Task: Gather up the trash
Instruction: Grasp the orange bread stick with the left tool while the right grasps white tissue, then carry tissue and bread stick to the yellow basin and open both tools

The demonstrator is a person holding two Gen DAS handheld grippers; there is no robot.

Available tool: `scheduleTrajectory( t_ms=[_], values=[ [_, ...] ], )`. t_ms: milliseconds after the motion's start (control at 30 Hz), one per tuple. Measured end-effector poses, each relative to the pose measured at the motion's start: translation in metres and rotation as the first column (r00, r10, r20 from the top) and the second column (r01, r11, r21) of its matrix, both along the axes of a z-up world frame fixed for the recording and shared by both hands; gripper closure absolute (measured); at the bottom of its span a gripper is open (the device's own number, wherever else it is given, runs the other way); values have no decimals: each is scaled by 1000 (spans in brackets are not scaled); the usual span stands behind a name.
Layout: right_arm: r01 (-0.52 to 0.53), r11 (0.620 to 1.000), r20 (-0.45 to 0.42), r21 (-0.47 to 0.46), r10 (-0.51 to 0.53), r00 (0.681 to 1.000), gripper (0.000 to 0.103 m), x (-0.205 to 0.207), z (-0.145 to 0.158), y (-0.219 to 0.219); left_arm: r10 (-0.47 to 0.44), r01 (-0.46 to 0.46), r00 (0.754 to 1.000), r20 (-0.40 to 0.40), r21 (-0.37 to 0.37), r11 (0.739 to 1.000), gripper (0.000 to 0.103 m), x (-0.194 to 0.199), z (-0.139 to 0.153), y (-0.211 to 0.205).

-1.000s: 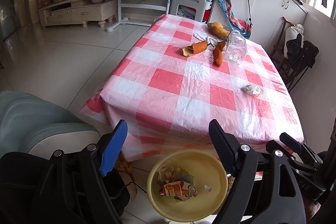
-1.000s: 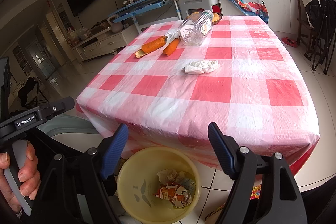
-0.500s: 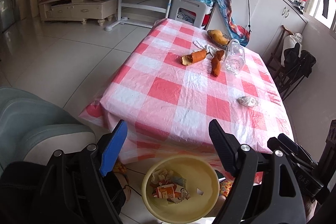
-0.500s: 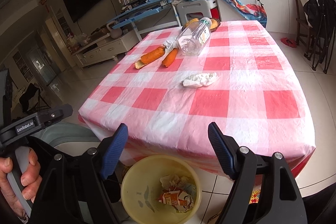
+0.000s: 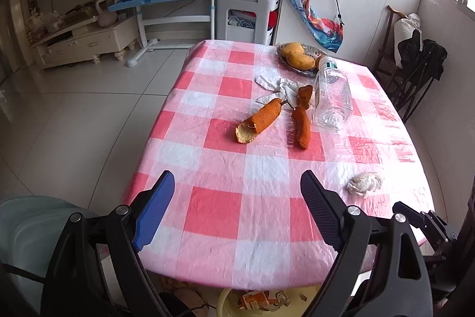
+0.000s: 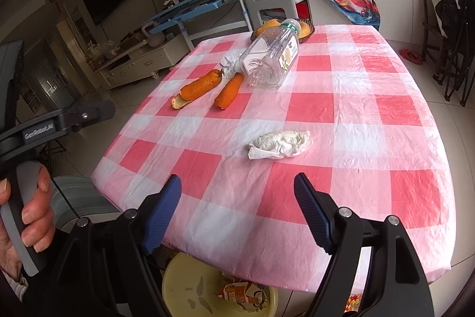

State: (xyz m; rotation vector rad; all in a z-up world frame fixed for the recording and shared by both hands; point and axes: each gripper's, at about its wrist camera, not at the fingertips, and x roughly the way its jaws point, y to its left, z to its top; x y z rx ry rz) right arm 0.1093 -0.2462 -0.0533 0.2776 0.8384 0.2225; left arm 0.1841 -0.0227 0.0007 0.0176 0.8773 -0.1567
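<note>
On the pink checked table (image 5: pixel 216 213) (image 6: pixel 371 109) lie two orange peel pieces (image 5: pixel 261 119) (image 6: pixel 202 85), a clear empty plastic bottle (image 5: pixel 332 94) (image 6: pixel 271 58), a crumpled white tissue (image 5: pixel 363 183) (image 6: pixel 280 144) and more white paper (image 5: pixel 277 85). A yellow bin (image 6: pixel 190 290) (image 5: pixel 228 302) holding trash stands on the floor under the near table edge. My left gripper (image 5: pixel 237 204) and right gripper (image 6: pixel 237 201) are both open and empty, above the near edge.
A bowl of mangoes (image 5: pixel 297 57) sits at the table's far end. A grey chair (image 5: pixel 29 225) is at near left. Cabinets (image 5: pixel 356 5), a white stool (image 5: pixel 246 14) and dark folded chairs (image 5: pixel 415 64) stand beyond and right of the table.
Both grippers have risen and moved forward from over the yellow bin to above the table's near edge. The bin now sits mostly hidden under the table edge. Both stay open.
</note>
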Motion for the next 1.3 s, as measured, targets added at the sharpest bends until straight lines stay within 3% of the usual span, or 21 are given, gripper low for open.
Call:
scheduleTrajectory(
  t_ms=[567, 700, 800, 833, 900, 1067, 1167, 1300],
  values=[
    [15, 1000, -10, -18, -16, 1000, 32, 46, -13, 2, -11, 23, 996, -87, 132, 991, 20, 121, -59, -55],
    [29, 1000, -9, -4, -29, 1000, 33, 50, -16, 0, -7, 23, 992, -126, 124, 992, 31, 135, -70, -60],
    [34, 999, -9, -6, -34, 999, 38, 51, -15, -1, -16, 32, 987, -159, 101, 994, 55, 139, -78, -63],
    [37, 999, -11, -7, -38, 999, 41, 52, -15, -2, -21, 36, 987, -160, 90, 995, 70, 138, -77, -63],
    [46, 999, -13, -10, -46, 999, 46, 52, -15, -3, -38, 48, 984, -174, 52, 998, 81, 135, -75, -60],
    [61, 998, -13, -21, -61, 998, 74, 54, -18, -8, -28, 18, 980, -195, -52, 999, 83, 117, -68, -39],
    [62, 998, -14, -20, -62, 998, 80, 50, -17, -11, -25, 1, 981, -191, -124, 992, 83, 98, -56, -24],
    [58, 998, -1, 0, -58, 998, 82, 39, -12, -12, -18, -18, 983, -184, -192, 981, 83, 72, -47, -6]
  ],
)
